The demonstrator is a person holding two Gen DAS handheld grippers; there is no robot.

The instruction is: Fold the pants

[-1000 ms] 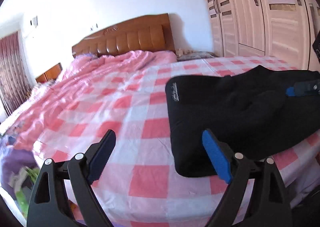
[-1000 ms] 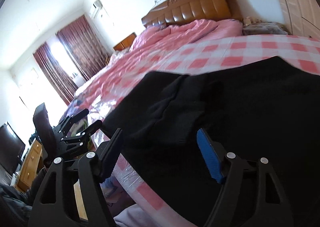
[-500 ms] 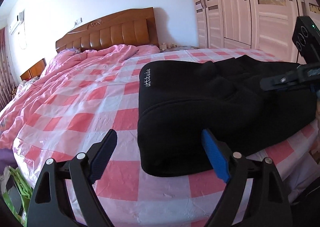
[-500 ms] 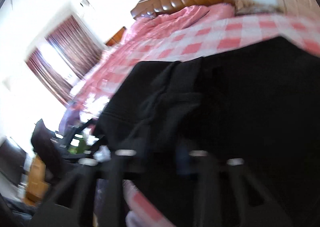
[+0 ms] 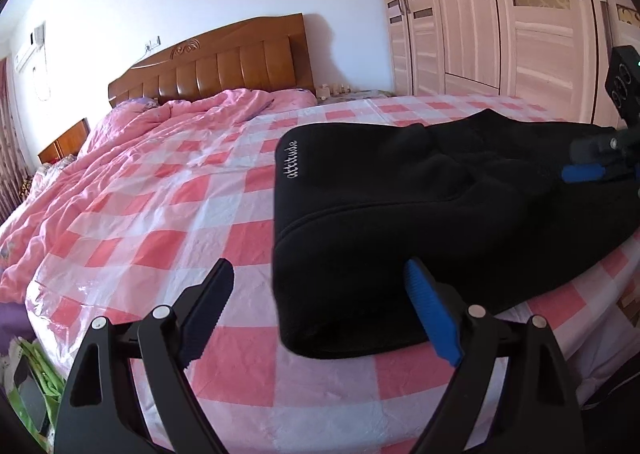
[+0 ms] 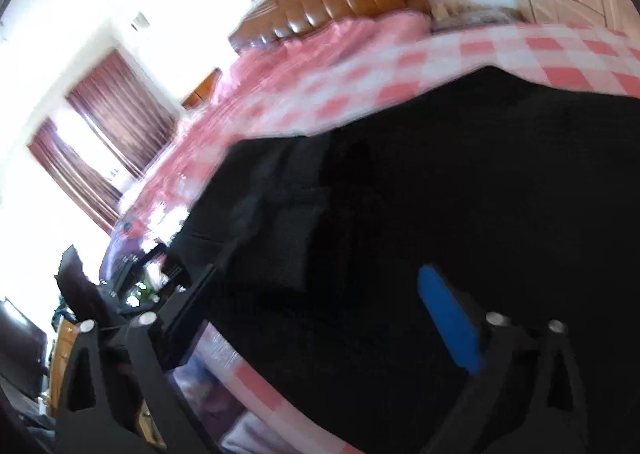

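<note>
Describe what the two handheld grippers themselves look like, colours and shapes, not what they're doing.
The left gripper has a black frame of angular, triangular cut-out arms with silver round fasteners at the joints. One finger carries a ribbed blue pad; the other finger looks dark with a toothed edge. The right gripper is the same build, blurred here, with a blue pad. No cables or sleeves show.

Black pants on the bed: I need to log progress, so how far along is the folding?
Done: the black pants lie doubled over on the checked bedsheet, fold edge nearest the camera. In hand: nothing gripped; the left hand-held gripper is open at that near edge, and the right hand-held gripper is open over the cloth, its view blurred. Left: probably a further fold or some smoothing.
</note>
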